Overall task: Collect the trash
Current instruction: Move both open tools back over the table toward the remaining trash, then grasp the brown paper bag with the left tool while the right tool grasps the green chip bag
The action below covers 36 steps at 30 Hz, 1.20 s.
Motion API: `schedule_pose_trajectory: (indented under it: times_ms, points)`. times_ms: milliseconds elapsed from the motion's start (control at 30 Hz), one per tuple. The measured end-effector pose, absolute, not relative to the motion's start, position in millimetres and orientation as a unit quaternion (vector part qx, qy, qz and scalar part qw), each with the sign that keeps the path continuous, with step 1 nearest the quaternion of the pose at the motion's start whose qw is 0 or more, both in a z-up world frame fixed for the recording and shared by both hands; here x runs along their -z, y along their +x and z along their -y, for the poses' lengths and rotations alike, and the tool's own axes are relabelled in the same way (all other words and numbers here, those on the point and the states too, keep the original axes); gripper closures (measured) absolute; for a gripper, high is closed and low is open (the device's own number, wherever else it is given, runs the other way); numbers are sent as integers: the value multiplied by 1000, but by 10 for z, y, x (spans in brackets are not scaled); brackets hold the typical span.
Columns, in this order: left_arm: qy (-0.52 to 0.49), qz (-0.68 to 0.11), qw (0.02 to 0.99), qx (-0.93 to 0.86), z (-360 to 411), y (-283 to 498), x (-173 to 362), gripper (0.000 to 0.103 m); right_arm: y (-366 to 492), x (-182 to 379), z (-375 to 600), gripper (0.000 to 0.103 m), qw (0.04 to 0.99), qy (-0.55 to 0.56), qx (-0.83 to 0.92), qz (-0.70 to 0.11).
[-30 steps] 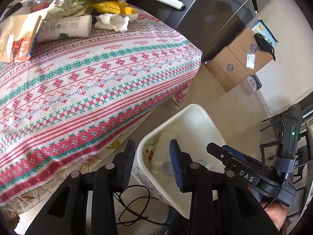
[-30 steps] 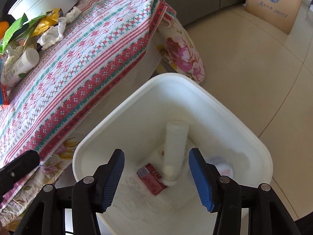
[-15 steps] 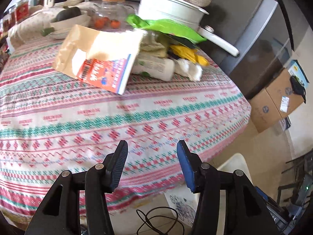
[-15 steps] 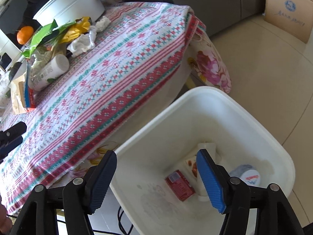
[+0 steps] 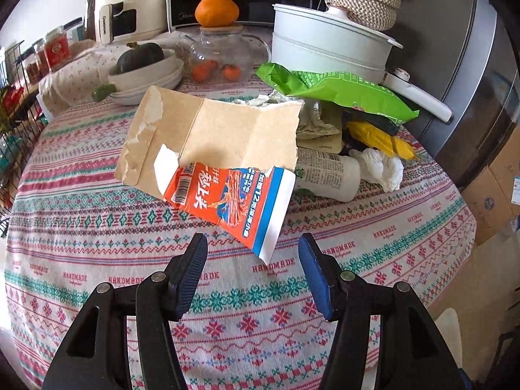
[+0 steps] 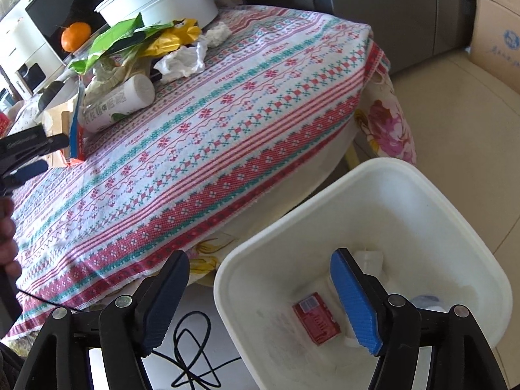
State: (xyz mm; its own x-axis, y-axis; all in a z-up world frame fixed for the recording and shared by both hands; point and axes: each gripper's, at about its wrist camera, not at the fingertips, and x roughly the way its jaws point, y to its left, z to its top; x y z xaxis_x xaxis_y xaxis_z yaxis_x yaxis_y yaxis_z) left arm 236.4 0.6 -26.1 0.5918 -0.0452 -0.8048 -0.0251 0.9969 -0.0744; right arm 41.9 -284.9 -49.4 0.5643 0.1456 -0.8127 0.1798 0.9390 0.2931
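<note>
some trash already in bin (image 6: 438, 214), carton (image 5: 211, 162), bottle (image 5: 325, 174), wrappers (image 5: 341, 94) left; left gripper (image 5: 253, 276) and right gripper (image 6: 260, 299) opening, empty.

"HANDMADE" on tablecloth (image 5: 273, 265); "12" on torn carton (image 5: 227, 195)

The bench wears a patterned cloth (image 5: 97, 227) of red and green bands. At the upper middle of the left view an orange (image 5: 216, 11) sits on a glass jar (image 5: 224, 55); right of it stands a white pot (image 5: 325, 48) with a woven basket (image 5: 360, 0) on top. A dark squash (image 5: 139, 57) lies in white bowls (image 5: 146, 78) at upper left. A cardboard box (image 6: 497, 29) fills the right view's upper right corner, and a black cable (image 6: 191, 354) coils on the floor at the bottom.
</note>
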Motion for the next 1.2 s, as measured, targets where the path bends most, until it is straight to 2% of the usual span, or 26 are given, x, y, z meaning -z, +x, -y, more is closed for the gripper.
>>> schedule_pose_trajectory:
  times_ms: [133, 167, 200, 233, 267, 700, 800, 1200]
  points:
    - [-23, -446, 895, -5, 25, 2534, 332, 44, 451, 504, 2784, 26, 870, 166, 3, -464]
    - [-21, -445, 895, -6, 9, 2566, 351, 55, 460, 506, 2766, 26, 871, 163, 1, -463]
    - [-23, -448, 893, -5, -12, 2584, 372, 76, 478, 505, 2744, 26, 872, 159, 0, -463]
    - [-29, -457, 889, -4, -44, 2603, 402, 87, 495, 501, 2724, 26, 874, 154, 0, -461]
    - [-36, -463, 886, -6, -87, 2607, 421, 92, 519, 494, 2703, 26, 876, 148, 1, -459]
    - [-188, -425, 886, 17, -968, 2138, -171, 100, 1336, 70, 2140, 26, 928, -16, -15, -372]
    - [-216, -425, 879, 30, -1159, 2077, -223, 100, 1650, -30, 1900, 20, 937, -78, -19, -341]
    - [-244, -436, 864, 62, -1348, 2131, -138, 101, 2806, 10, 909, 20, 879, -363, -17, -308]
